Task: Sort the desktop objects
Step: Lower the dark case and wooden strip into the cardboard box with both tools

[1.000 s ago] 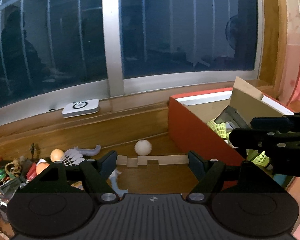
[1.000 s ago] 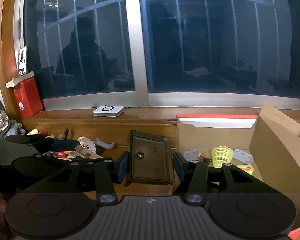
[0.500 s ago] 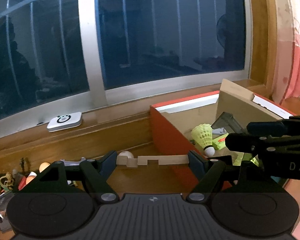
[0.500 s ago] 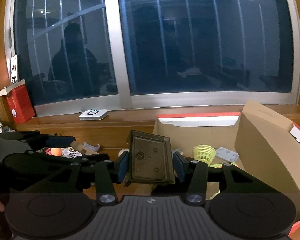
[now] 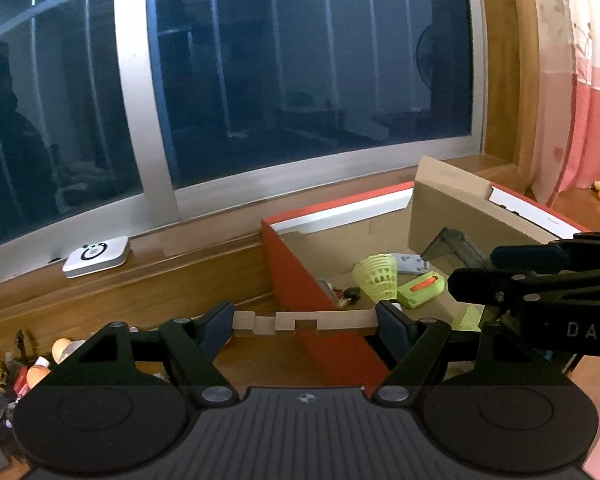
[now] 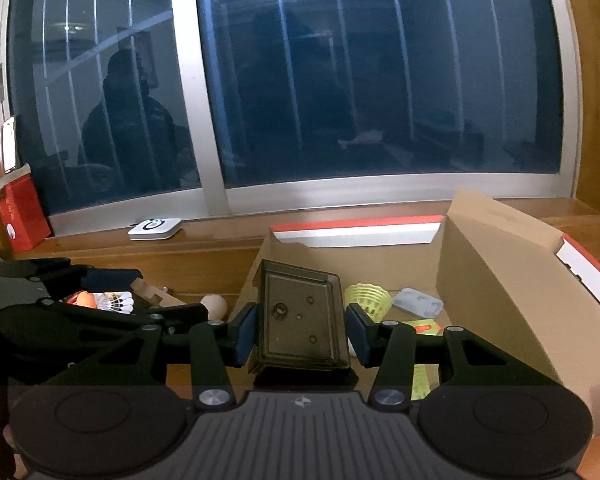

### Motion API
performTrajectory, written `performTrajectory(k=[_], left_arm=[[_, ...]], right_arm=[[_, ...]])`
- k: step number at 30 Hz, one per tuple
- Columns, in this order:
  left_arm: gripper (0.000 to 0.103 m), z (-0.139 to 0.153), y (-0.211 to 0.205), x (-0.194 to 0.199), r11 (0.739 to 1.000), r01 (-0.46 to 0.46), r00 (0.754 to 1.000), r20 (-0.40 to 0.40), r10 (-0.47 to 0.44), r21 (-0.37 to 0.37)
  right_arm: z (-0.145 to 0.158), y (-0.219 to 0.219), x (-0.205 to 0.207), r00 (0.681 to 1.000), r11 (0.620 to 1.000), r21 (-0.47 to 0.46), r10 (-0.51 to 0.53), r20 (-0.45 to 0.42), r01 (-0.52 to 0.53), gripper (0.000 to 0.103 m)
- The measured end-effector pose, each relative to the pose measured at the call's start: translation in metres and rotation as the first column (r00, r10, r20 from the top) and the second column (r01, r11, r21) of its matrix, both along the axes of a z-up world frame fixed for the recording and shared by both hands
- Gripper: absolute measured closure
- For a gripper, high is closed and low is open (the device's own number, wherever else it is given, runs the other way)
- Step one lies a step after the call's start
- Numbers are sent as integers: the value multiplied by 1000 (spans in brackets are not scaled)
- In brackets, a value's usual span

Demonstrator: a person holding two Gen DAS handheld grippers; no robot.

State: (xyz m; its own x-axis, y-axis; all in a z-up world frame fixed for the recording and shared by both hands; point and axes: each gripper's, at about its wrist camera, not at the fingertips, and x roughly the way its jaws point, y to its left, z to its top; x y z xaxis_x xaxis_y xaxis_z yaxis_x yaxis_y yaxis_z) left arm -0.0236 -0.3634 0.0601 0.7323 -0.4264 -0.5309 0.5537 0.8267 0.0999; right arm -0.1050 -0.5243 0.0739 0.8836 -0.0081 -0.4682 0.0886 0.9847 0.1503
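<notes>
My left gripper is shut on a notched flat wooden piece, held crosswise above the near left edge of the red cardboard box. My right gripper is shut on a dark translucent plastic tray, held over the box's left wall. In the left wrist view the tray and the right gripper's body show over the box. Inside the box lie a yellow-green shuttlecock, a green and orange item and a grey flat part.
The box's brown flap stands open on the right. A white device lies on the window sill. Small toys, a white shuttlecock and a pale ball lie on the wooden desk left of the box. A red box stands far left.
Both grippers have moved right, toward the box, keeping their loads. The left gripper now has the wooden piece over the box's near left edge; the ball has left its view.
</notes>
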Motion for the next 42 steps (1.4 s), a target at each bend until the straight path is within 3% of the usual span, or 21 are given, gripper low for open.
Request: performTrajectory(k=[12,42], left_arm=[[27,-11,-24,-4,999,33,998,-52,-32,2],[27,-29,-71,-24,986,151,986,-82,-145,67]], right_arm=[[-5,-21,-7,1000,1000,-13,-11,-11,11,53],[-32,-63,-33,988,991,-8,-131,-84,131,53]])
